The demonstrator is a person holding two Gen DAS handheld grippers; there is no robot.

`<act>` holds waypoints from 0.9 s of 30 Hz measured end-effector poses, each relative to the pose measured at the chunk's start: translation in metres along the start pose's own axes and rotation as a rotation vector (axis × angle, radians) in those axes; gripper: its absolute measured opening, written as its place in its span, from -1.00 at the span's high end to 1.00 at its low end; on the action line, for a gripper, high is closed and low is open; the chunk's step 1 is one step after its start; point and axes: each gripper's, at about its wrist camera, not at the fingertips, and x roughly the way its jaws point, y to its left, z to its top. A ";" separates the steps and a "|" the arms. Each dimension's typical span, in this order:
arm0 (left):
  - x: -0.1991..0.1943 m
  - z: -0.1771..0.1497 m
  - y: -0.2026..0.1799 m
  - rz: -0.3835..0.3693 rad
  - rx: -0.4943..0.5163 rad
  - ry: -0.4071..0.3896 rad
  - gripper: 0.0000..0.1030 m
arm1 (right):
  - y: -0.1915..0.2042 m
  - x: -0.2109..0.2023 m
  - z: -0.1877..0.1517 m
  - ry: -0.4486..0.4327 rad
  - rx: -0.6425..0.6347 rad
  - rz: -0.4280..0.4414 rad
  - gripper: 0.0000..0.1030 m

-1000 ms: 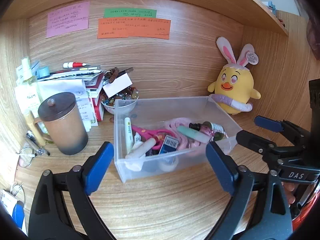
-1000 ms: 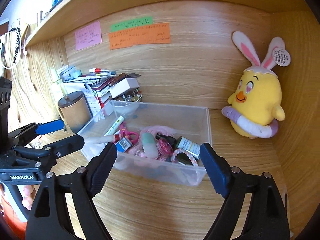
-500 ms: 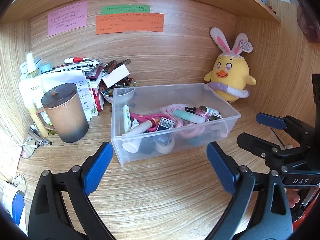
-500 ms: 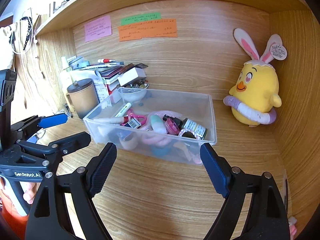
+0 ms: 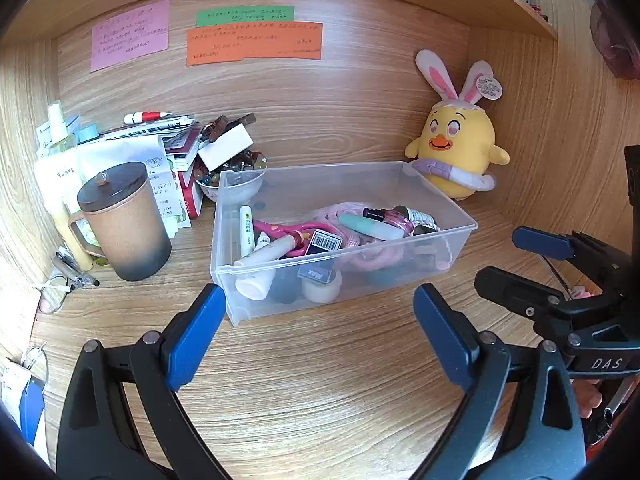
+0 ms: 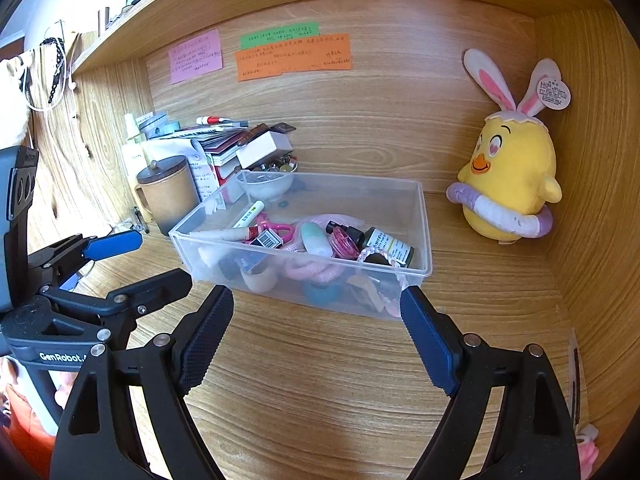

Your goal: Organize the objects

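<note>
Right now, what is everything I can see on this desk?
clear plastic bin: one, see-through, middle of the desk, full of small items
pink scissors: one pair, inside the bin
white tube: one, inside the bin
lidded mug: one, brown with a dark lid, left of the bin
paper and box pile: one, mixed colours, back left corner
small bowl: one, pale, behind the bin
sticky notes: three, pink, green, orange, on the back wall
plush chick: one, yellow with bunny ears, back right
left tool: one, black with blue pads, open
right tool: one, same, open
</note>
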 end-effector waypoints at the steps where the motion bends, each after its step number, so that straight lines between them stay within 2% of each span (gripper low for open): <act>1: 0.000 0.000 0.000 -0.001 -0.001 0.000 -0.86 | 0.000 0.000 0.000 0.001 0.000 0.001 -0.62; 27: 0.001 -0.001 0.003 -0.026 -0.045 0.006 -0.87 | 0.000 0.004 -0.004 0.015 0.005 0.001 -0.62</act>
